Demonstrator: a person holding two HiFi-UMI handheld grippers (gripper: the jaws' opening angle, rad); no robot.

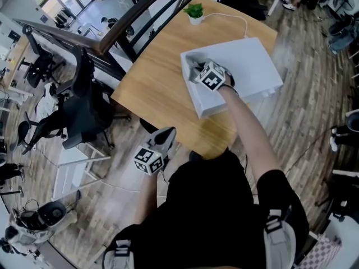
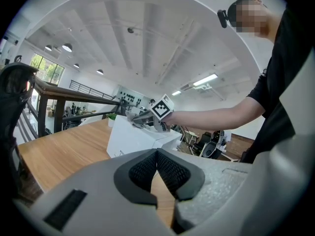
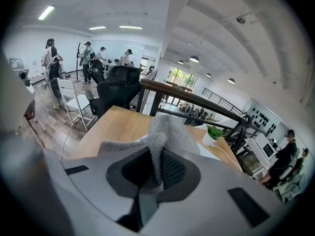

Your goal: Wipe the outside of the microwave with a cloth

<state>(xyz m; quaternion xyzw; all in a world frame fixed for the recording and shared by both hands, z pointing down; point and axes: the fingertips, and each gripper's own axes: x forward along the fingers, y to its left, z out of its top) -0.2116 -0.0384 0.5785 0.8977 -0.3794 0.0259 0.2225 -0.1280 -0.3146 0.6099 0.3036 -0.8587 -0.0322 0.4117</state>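
From the head view, the white microwave (image 1: 249, 60) sits on the far right part of a wooden table (image 1: 151, 88), its door face turned toward the person. The door looks shut, so I cannot see what is inside. The right gripper (image 1: 201, 73) rests on the top of the microwave at the front left corner, with a grey cloth (image 1: 193, 65) bunched under its tip against the white casing. The left gripper (image 1: 167, 134) hangs low off the near edge of the table, close to the person's body and well apart from the microwave. At the far edge of the table stands a small white pot (image 1: 195, 20) holding a green plant (image 1: 194, 8), and a white cable (image 1: 230, 17) runs from just beside the pot toward the back of the microwave. A black office chair (image 1: 84, 102) stands off the left side of the table.

In the left gripper view, the two dark ribbed pads (image 2: 143, 170) are pressed together with nothing between them. Beyond them, the microwave (image 2: 130, 140) shows on the tabletop, with the person's outstretched arm (image 2: 211, 113) reaching over it.

In the right gripper view, the jaws are clamped on a fold of the cloth (image 3: 170, 129), a knitted grey weave that rises up out of the pads and spreads over the white top beyond. The plant (image 3: 214, 130) in its pot is near the far right table edge, and several people (image 3: 88, 53) stand in the background.
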